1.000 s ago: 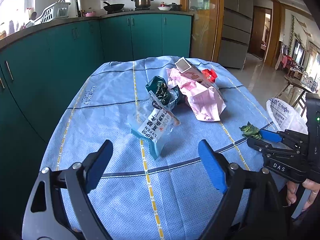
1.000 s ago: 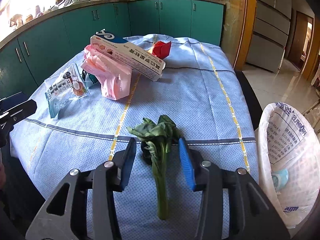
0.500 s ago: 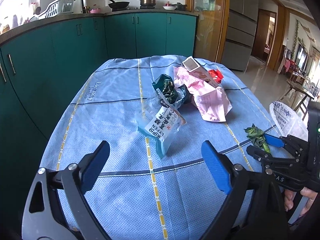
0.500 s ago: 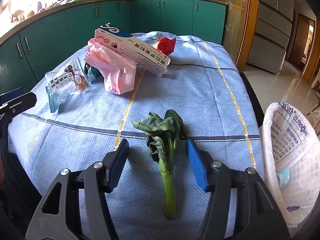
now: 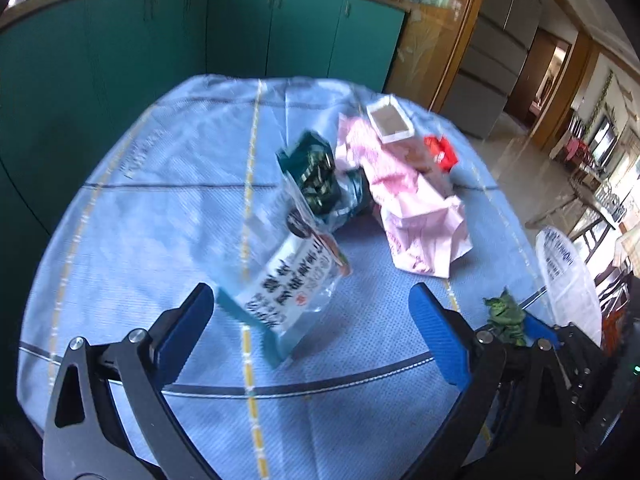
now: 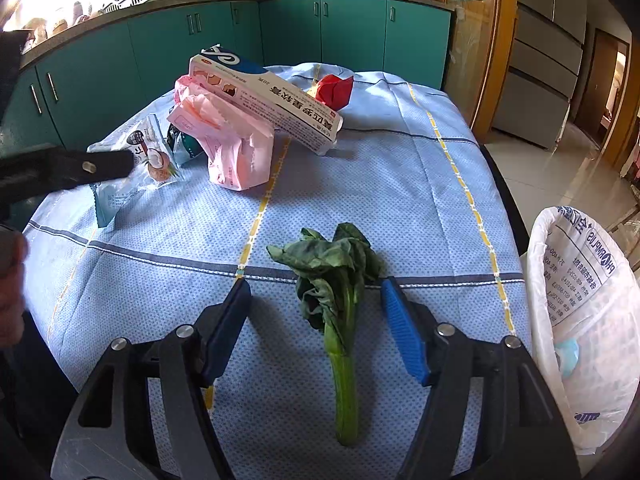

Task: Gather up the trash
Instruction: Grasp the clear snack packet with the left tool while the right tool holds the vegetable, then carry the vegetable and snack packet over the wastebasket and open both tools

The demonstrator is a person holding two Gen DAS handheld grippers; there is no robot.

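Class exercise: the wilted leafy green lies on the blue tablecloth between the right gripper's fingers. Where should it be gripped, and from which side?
Grip the leafy green at its firm pale stem, coming from above. The stem runs lengthwise between the open right gripper, so the fingers would close across it; the limp leaves would probably crush or tear.

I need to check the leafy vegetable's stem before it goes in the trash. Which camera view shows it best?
The right wrist view: the leafy vegetable lies whole, leaves to stem, between the open fingers. The left wrist view shows only its leaf tips at the right edge.
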